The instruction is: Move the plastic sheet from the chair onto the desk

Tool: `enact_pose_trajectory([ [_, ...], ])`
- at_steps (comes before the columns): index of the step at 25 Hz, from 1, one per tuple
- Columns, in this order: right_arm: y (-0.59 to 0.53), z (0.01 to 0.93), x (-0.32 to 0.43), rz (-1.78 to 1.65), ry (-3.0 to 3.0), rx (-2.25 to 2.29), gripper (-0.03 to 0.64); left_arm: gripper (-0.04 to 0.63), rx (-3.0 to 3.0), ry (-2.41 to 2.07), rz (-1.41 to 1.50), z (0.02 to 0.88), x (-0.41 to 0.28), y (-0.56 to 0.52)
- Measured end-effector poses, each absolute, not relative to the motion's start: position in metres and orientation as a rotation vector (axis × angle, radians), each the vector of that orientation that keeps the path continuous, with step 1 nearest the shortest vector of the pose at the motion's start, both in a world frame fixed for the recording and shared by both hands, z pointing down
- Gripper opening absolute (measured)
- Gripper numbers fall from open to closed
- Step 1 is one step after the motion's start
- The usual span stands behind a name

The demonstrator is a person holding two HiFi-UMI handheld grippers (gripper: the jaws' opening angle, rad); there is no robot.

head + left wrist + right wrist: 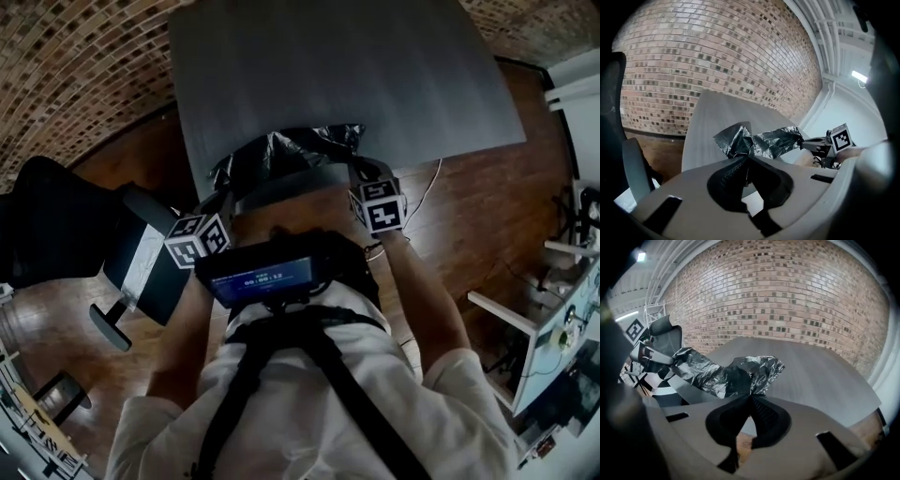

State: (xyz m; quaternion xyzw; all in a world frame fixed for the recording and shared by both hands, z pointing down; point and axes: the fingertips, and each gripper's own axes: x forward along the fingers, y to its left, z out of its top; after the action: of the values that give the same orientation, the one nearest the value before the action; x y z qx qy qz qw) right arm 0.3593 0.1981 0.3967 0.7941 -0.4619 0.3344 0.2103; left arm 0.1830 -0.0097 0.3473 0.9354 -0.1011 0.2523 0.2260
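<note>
Two pairs of jaws are shut tight, each pinching one end of the black plastic sheet [723, 373]: the left gripper [746, 157] has the left end, the right gripper [751, 397] the right end. The sheet hangs crumpled between them, over the near edge of the desk [356, 75].

Carry both ends forward level, so the sheet clears that edge before you lower it. Leave slack in the span, since pulling the ends apart may tear the film. Release only once the sheet rests on the top.

The desk ahead is bare and gives ample room. The chair [56, 225] stands well apart on your left. A brick wall [717, 56] lies beyond the far edge.
</note>
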Motion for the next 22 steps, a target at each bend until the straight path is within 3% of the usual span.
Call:
enact_pose_trajectory([
  [22, 0.266, 0.429, 0.53, 1.07, -1.212, 2.152, 0.005, 0.0, 2.521, -0.392, 0.963, 0.406, 0.315, 0.014],
])
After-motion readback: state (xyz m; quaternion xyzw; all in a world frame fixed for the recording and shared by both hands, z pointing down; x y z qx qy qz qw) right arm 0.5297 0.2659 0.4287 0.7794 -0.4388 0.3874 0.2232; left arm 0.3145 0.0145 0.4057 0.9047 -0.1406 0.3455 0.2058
